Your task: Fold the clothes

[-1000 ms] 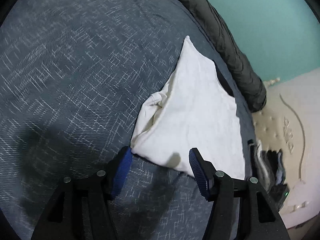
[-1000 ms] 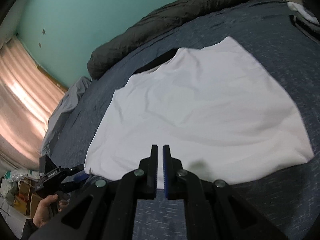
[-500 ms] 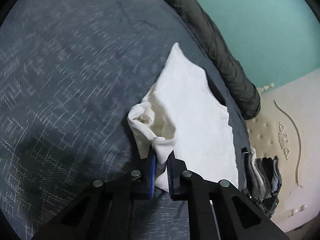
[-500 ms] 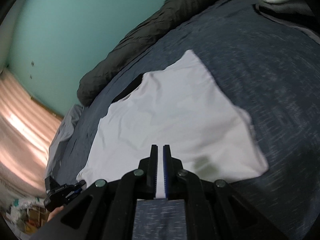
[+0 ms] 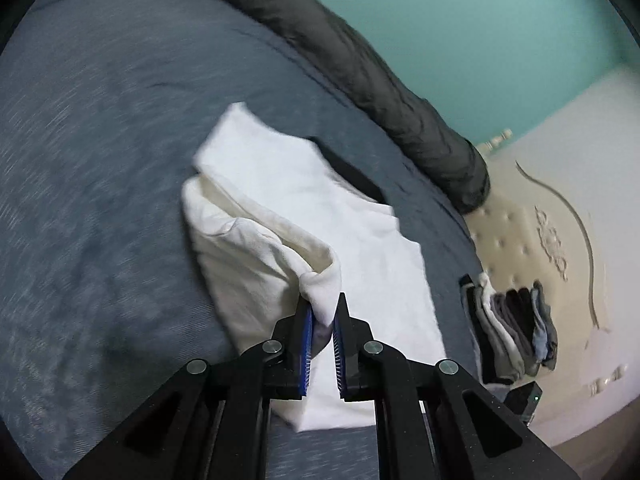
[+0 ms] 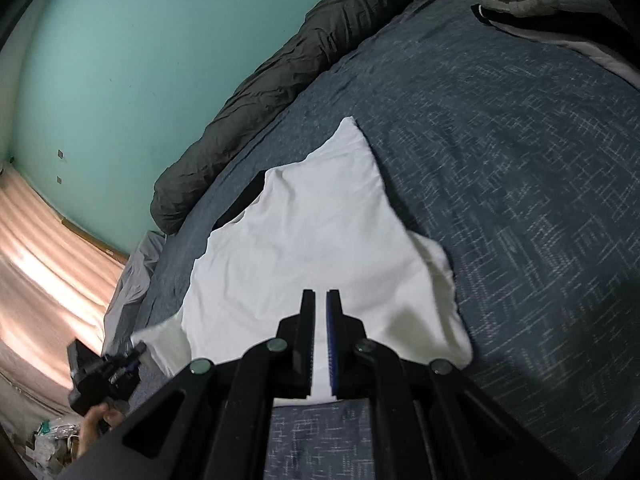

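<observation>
I had the left gripper (image 5: 322, 316) clamped on a bunched corner of the white T-shirt (image 5: 304, 216), the soft knit pinched between its blue-padded fingers (image 5: 306, 334) and lifted so that the edge curled over in a loose roll. The rest of the shirt lay flat on the dark blue bedspread (image 5: 100, 128), whose weave showed fine pale cross-hatching. My right gripper (image 6: 321, 300) had its jaws drawn almost together over the near hem of the shirt (image 6: 304, 248); I could not tell whether any cloth was caught between them. From that side the shirt looked like a creased, irregular sheet with one pointed corner reaching away. A rolled, wrinkled dark grey quilt (image 5: 376, 76) ran along the teal wall (image 5: 480, 20). A stack of folded grey and white clothes (image 5: 516, 328) sat by the cream tufted headboard (image 5: 552, 216).
</observation>
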The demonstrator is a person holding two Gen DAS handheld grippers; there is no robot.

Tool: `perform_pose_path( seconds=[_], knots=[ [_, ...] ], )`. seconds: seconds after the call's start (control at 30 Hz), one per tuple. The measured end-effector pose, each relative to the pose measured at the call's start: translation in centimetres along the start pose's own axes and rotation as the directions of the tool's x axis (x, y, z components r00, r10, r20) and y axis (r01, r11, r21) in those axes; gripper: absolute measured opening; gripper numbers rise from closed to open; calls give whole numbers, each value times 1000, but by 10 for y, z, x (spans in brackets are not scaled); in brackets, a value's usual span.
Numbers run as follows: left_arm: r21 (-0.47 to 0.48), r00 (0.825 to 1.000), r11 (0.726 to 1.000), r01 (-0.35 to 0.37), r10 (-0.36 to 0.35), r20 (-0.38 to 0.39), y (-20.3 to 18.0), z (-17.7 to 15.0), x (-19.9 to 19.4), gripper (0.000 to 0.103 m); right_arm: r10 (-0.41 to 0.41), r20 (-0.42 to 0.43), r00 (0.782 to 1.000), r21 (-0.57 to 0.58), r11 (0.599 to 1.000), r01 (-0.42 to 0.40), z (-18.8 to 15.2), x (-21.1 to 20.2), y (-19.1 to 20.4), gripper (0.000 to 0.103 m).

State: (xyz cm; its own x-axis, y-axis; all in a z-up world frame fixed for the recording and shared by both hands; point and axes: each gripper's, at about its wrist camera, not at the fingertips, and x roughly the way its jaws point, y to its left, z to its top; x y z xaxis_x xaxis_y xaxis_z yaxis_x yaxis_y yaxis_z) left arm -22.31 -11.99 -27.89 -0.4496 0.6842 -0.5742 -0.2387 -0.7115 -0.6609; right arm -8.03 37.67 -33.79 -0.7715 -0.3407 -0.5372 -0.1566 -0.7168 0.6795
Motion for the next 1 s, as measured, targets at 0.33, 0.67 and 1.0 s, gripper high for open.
perform_pose_path(
  seconds=[0.33, 0.67, 1.0],
  knots=[
    [205, 990, 974, 95, -71, -122, -130, 9, 58, 9, 0, 26, 1000, 61, 998, -1, 17, -19, -31, 5],
    [356, 921, 922, 153, -3, -390, -202, -103, 158, 9, 18, 22, 1000, 117, 993, -20, 26, -35, -56, 5],
    [404, 915, 910, 90, 85, -395, -186, -128, 155, 45, 78, -18, 997, 125, 989, -75, 27, -29, -54, 23]
  ],
)
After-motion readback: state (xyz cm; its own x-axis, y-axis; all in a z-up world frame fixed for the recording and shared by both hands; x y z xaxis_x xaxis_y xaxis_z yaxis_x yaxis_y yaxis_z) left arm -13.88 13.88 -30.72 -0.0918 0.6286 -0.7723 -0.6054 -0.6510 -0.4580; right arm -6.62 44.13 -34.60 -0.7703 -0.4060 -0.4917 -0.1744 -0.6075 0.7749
